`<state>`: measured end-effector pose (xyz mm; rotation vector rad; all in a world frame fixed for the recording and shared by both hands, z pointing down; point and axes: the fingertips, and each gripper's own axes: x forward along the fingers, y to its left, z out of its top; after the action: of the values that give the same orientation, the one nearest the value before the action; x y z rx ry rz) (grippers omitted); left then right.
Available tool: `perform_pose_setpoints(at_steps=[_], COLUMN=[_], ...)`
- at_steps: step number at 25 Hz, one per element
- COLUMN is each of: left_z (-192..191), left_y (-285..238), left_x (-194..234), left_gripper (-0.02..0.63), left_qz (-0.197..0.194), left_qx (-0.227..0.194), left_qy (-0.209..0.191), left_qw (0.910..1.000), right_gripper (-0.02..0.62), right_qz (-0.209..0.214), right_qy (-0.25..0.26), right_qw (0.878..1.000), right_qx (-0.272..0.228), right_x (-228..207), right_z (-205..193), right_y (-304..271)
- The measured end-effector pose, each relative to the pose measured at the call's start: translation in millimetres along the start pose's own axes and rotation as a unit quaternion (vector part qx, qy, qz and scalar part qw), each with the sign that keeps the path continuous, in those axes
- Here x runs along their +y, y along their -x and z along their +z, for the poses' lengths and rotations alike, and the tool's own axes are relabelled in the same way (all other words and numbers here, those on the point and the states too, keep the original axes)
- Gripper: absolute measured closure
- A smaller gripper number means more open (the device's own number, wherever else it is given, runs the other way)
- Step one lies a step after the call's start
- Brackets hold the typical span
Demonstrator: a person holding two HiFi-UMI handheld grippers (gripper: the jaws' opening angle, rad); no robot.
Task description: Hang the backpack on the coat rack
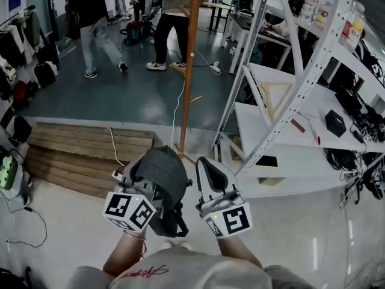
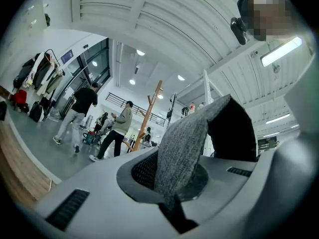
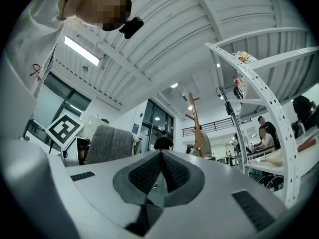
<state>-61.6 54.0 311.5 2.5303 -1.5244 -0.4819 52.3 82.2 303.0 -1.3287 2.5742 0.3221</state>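
While left gripper (image 1: pixel 137 174) pinches backpack (image 1: pixel 162 176) tight and right gripper (image 3: pixel 160 174) is squeezed shut, empty, I carry it. Next, I think: step to coat rack (image 1: pixel 191 53), lift it onto peg.

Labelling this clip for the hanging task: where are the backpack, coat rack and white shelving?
backpack (image 1: pixel 161 173), head view, its grey top.
coat rack (image 1: pixel 191 71), head view, middle of the wooden pole.
white shelving (image 1: pixel 307 146), head view, a bare shelf board.
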Motion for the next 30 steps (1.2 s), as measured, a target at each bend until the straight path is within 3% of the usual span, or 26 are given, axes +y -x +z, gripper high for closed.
perform_pose_setpoints(at_steps=[12, 22, 30], left_z=[13.5, 31.3, 27.2], left_y=[-10.4, -47.5, -104.8], left_x=[-0.1, 18.3, 60.3], left_gripper=[0.584, 0.584, 0.584], left_qz=[0.017, 0.033, 0.025], left_qx=[-0.016, -0.05, -0.057], left_qy=[-0.011, -0.005, -0.001], left_qw=[0.9997, 0.9982, 0.998], right_gripper=[0.574, 0.572, 0.568], right_qz=[0.019, 0.026, 0.018], right_qy=[0.015, 0.011, 0.015], right_qw=[0.999, 0.999, 1.0], right_qx=[-0.026, -0.015, -0.01], right_x=[-14.0, -32.0, -63.3], right_z=[12.2, -8.5, -35.4], right_y=[1.2, -10.3, -62.1])
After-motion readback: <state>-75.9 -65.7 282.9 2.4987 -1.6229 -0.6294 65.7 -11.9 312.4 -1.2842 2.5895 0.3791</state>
